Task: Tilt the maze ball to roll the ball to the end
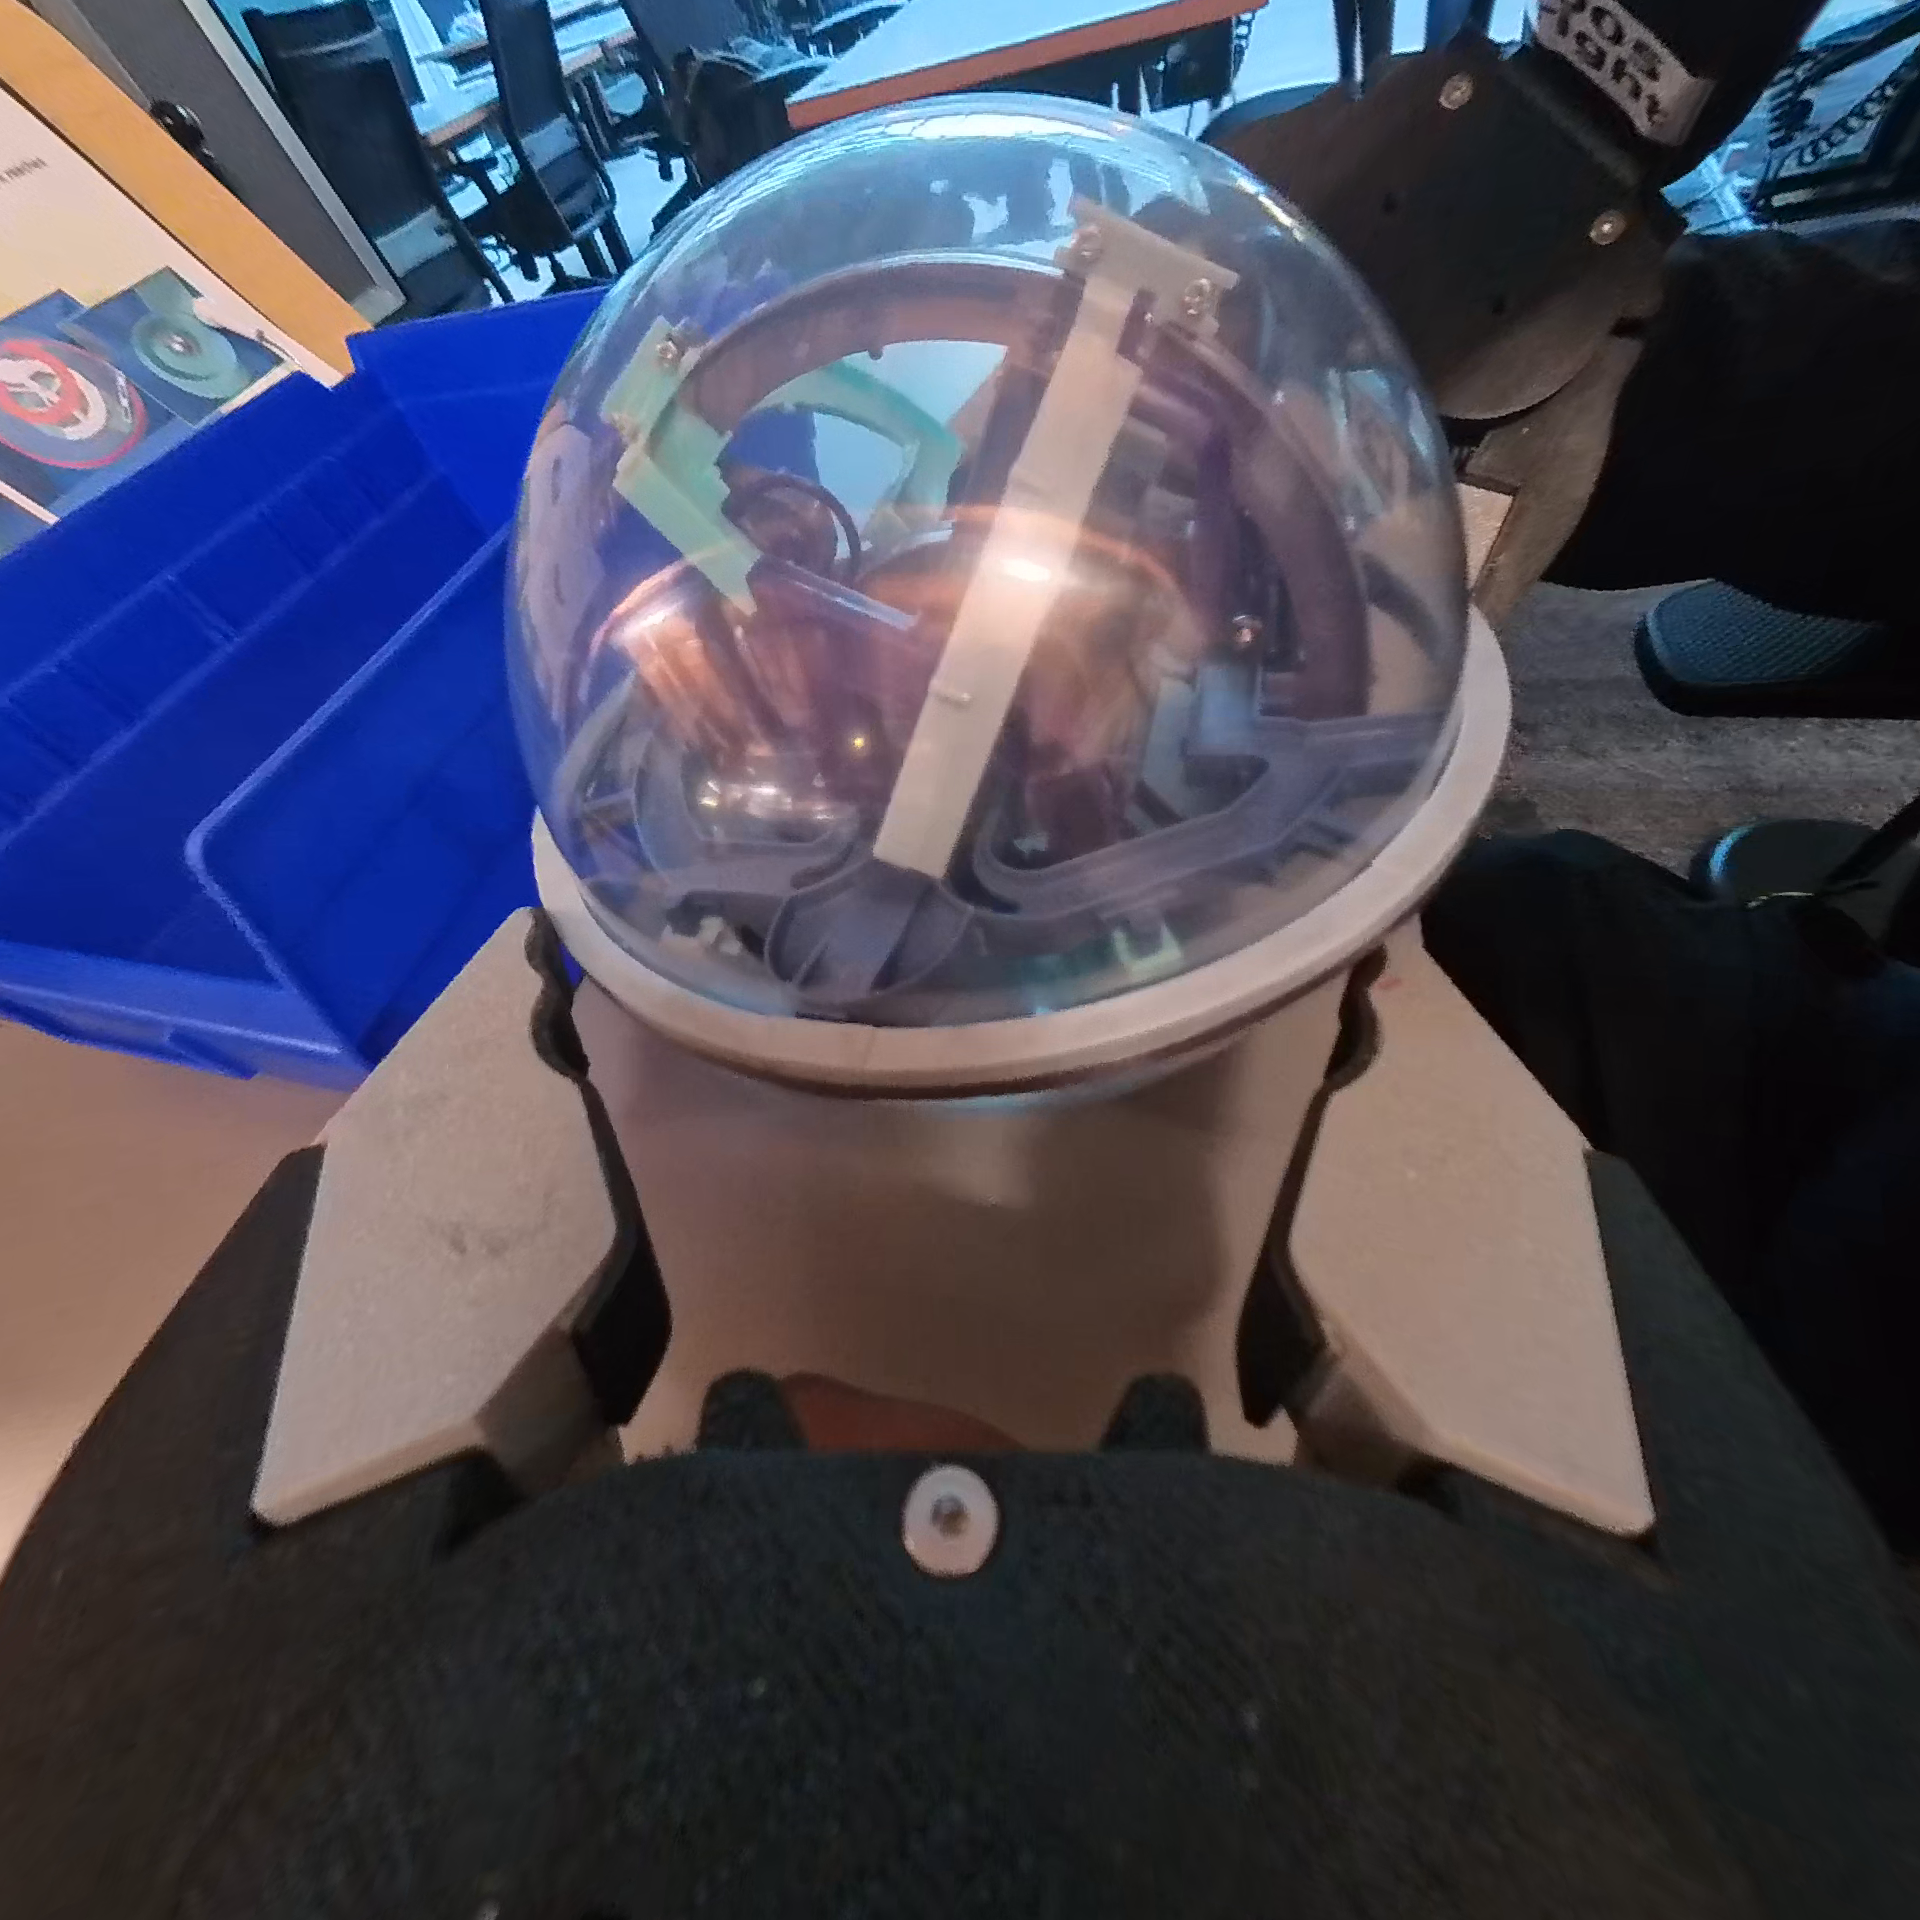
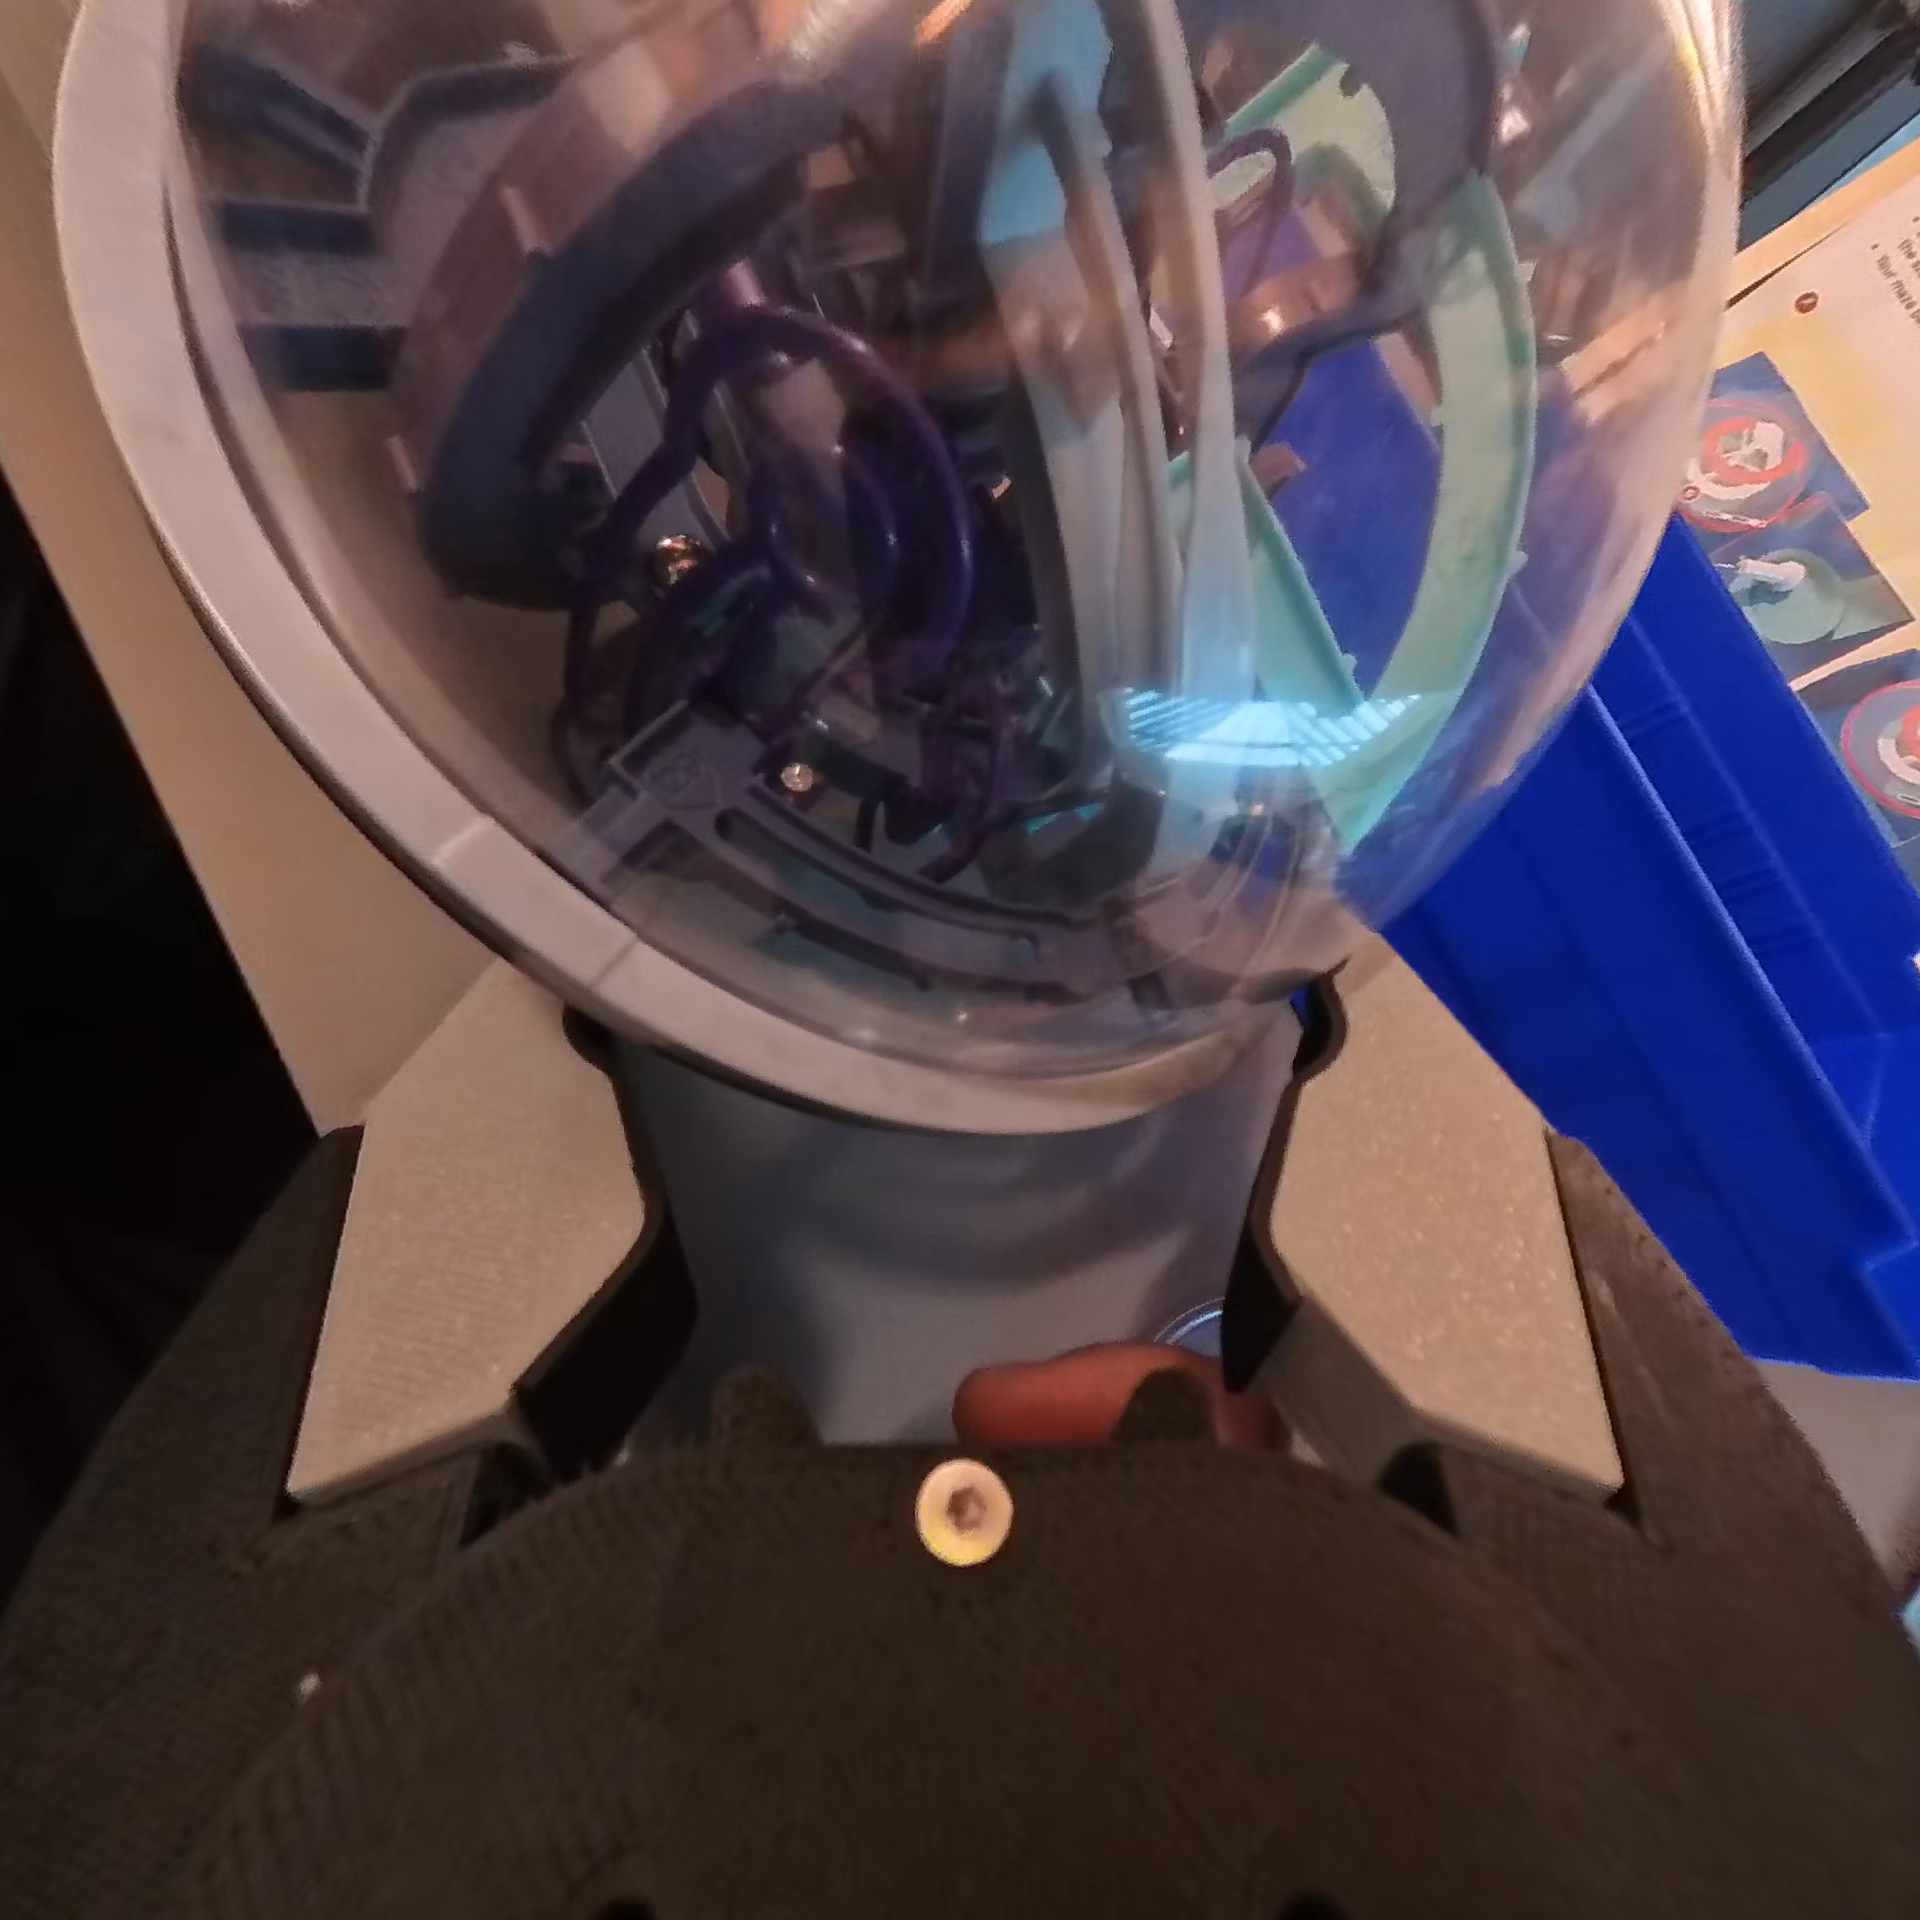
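We cannot find the small ball among the maze ball's (image 1: 987,582) tracks in the left wrist view; glare hides the centre. In the right wrist view the maze ball (image 2: 831,468) is motion-blurred and cut off at 12 o'clock. The blue bin (image 1: 260,707) runs off at 9 o'clock. The right gripper (image 1: 1538,208) is cropped at 1 o'clock, its fingers hidden.
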`<state>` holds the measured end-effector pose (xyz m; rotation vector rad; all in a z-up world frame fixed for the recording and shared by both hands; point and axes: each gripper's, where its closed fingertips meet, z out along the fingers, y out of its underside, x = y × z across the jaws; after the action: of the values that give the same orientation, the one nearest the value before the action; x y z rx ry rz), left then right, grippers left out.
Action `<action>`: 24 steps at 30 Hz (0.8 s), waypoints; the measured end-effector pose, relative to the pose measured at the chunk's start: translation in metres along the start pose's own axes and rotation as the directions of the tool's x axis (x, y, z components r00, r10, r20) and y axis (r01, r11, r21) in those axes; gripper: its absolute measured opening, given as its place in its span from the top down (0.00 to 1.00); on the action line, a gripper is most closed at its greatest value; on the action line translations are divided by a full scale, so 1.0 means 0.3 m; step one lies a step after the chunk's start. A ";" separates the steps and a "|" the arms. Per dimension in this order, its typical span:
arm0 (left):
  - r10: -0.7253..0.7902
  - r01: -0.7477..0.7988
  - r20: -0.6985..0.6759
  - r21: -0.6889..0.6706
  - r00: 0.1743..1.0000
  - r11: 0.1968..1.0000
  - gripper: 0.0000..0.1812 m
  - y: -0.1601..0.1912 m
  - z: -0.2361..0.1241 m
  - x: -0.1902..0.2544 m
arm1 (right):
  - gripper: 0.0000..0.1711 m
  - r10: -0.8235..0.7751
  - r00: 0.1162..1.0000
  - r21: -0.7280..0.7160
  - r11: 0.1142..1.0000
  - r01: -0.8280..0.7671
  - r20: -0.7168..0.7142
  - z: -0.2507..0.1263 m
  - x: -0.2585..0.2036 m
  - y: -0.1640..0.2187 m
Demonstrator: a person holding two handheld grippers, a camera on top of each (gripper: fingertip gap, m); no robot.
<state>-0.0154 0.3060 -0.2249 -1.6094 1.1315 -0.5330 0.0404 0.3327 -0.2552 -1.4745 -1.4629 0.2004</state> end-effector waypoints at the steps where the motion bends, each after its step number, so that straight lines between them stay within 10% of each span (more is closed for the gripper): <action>1: -0.003 0.003 0.002 0.005 1.000 1.000 0.22 -0.002 -0.002 -0.002 | 0.24 0.006 1.000 0.001 1.000 -0.006 0.001 0.000 0.001 0.001; 24: -0.065 0.065 -0.001 0.037 0.998 0.997 0.27 -0.009 -0.024 -0.023 | 0.40 0.010 1.000 0.017 1.000 -0.010 -0.008 -0.016 0.025 0.028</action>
<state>-0.0232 0.3084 -0.2187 -1.6184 1.0657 -0.5930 0.0513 0.3385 -0.2551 -1.4675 -1.4442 0.2126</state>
